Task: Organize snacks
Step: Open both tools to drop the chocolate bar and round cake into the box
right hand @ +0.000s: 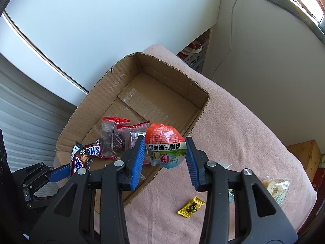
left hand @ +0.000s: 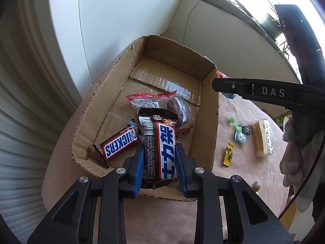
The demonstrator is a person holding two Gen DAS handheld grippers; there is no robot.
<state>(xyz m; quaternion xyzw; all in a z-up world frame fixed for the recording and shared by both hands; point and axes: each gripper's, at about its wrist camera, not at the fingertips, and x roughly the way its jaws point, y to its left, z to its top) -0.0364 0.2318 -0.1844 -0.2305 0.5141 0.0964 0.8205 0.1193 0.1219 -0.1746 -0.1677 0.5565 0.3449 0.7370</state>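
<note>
Left tool clamped on chocolate bar: light, stiff. Right tool clamped on egg pouch: slippery, grip mid-body.

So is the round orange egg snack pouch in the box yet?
Not yet: the orange egg pouch is clamped in the right gripper, above the cardboard box's near wall.

Home room: blanket-covered table, windowsill plants, radiator.

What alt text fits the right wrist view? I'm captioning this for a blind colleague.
The right gripper grips a round orange-and-white snack pouch between blue fingers above the near edge of an open cardboard box holding a Snickers bar and red-edged packets. A yellow candy lies on the pink cloth.
</note>
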